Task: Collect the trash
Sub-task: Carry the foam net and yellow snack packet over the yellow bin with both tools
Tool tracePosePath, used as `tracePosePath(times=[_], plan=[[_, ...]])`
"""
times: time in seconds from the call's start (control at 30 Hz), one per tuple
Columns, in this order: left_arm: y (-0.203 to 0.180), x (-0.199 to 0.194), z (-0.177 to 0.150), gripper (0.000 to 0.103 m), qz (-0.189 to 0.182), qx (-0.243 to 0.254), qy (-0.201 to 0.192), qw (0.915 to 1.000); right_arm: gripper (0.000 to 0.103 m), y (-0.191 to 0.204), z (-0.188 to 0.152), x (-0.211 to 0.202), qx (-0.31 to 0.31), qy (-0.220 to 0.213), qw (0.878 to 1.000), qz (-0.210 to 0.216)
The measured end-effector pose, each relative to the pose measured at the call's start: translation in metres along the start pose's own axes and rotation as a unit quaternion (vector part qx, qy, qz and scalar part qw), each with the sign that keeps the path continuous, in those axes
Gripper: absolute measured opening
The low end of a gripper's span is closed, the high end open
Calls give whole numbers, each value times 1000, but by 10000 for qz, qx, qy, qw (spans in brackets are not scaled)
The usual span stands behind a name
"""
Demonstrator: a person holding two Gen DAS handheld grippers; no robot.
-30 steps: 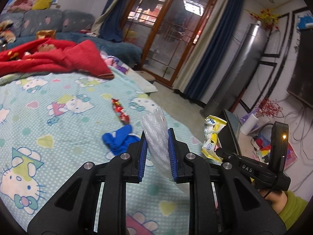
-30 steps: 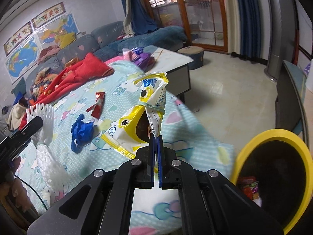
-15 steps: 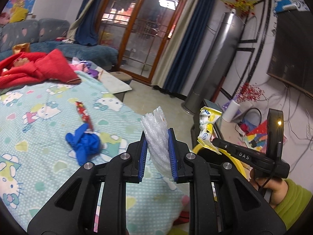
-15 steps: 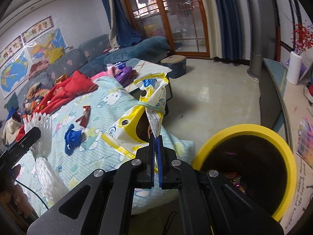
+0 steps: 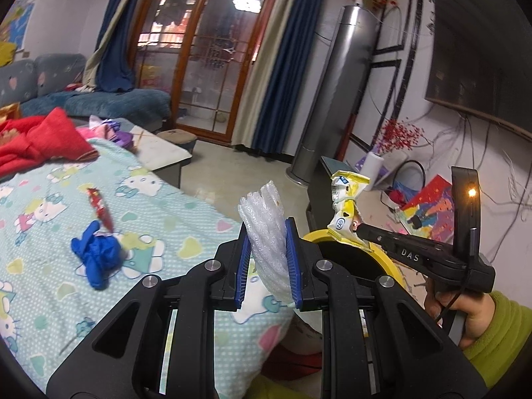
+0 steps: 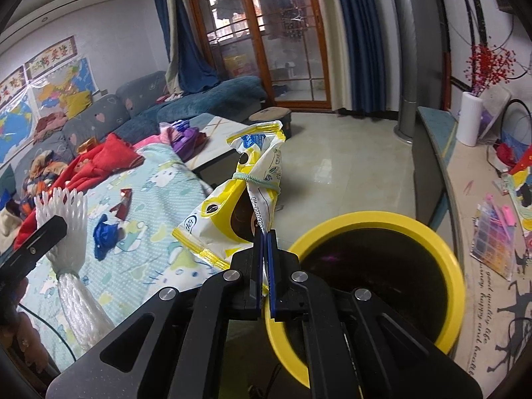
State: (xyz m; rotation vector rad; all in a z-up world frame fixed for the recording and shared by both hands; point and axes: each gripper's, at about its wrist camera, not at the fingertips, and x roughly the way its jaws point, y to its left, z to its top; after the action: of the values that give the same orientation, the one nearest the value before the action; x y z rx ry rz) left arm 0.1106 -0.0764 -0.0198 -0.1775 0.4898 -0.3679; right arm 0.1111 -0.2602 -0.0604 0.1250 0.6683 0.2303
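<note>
A: What sits nearest?

B: The left claw (image 5: 267,259), its blue ribbed pads pinching a white foam net sleeve (image 5: 267,232). The right claw (image 6: 264,262) is pressed tight on a crinkled yellow-and-white plastic snack bag (image 6: 232,212), cinched mid-way by a pale green band.

A: And just below the bag?

B: A round yellow-rimmed bin (image 6: 459,286), dark inside; its contents are too dim to tell.

A: The surface?

B: It wears a soft pale-blue cartoon-cat cloth (image 5: 50,249). On it lie a crumpled blue glove (image 5: 98,256) and, just beyond, a glossy red wrapper (image 5: 99,207); farther back, a heaped red blanket (image 5: 40,139).

A: The room beyond?

B: Tiled floor, a grey sofa (image 6: 109,113), wood-framed glass doors (image 5: 212,56) with navy curtains.
</note>
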Motion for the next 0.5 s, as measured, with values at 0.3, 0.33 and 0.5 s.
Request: tracePosePath(times=[0.3, 0.33, 0.5], plan=[[-24, 16, 2, 15, -97, 347, 22, 9993, 3, -37, -9, -12, 360, -27, 9988, -318], [-26, 19, 2, 15, -102, 376, 26, 9992, 3, -42, -10, -13, 410, -15, 9986, -347], [-38, 28, 3, 15, -147, 543, 28, 9984, 3, -60, -19, -18, 579, 48, 9973, -459]])
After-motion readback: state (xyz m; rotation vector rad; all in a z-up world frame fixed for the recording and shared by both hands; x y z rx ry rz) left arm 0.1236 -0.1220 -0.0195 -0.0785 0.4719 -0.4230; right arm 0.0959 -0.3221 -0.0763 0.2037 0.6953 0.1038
